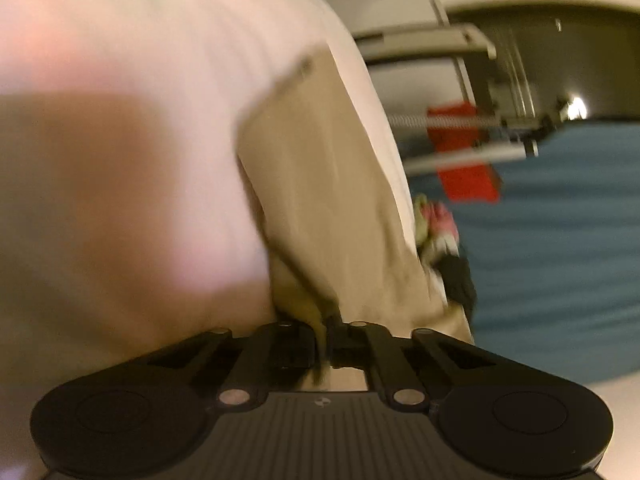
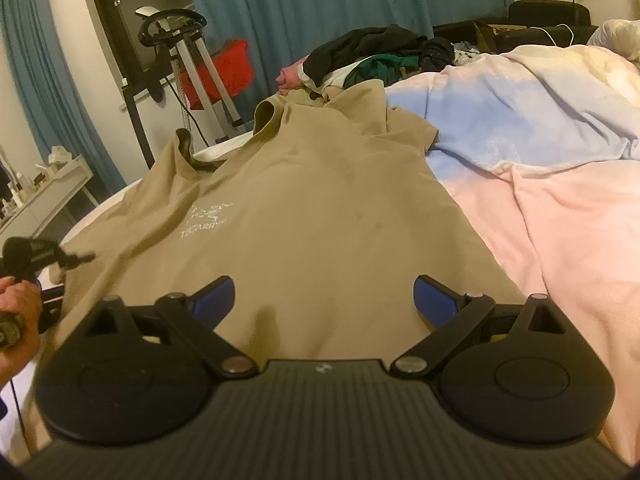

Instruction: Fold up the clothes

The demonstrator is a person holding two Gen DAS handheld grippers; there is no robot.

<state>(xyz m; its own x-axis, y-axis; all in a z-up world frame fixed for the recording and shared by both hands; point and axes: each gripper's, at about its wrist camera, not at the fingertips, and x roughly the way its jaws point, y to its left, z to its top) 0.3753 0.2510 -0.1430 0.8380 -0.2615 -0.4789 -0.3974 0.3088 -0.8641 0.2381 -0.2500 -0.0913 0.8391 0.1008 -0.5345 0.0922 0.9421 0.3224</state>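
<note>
R gripper (image 2: 324, 296) hovers low over the tan shirt (image 2: 304, 208), fingers (image 2: 218, 294) spread wide, nothing between them; blue pads face each other across the hem area, lower centre of frame. Shirt lies mostly flat on the bed, logo side up, collar toward upper centre, one sleeve bunched against the pink/blue duvet (image 2: 540, 140) on the right. Clothes pile (image 2: 376, 54) sits beyond the collar, upper centre.

L gripper (image 1: 326, 344) fingers pinched together on a fold of the tan shirt (image 1: 320, 200), fabric rising from between the tips at lower centre. View is tilted & motion-blurred, cloth fills the left half. In the R cam the L gripper (image 2: 36, 256) shows at far left edge w/ the person's hand (image 2: 18, 300) wrapped round its handle, held at the shirt's left side.

Blue curtain (image 2: 320, 4) behind, red bag (image 2: 224, 72) upper left.
</note>
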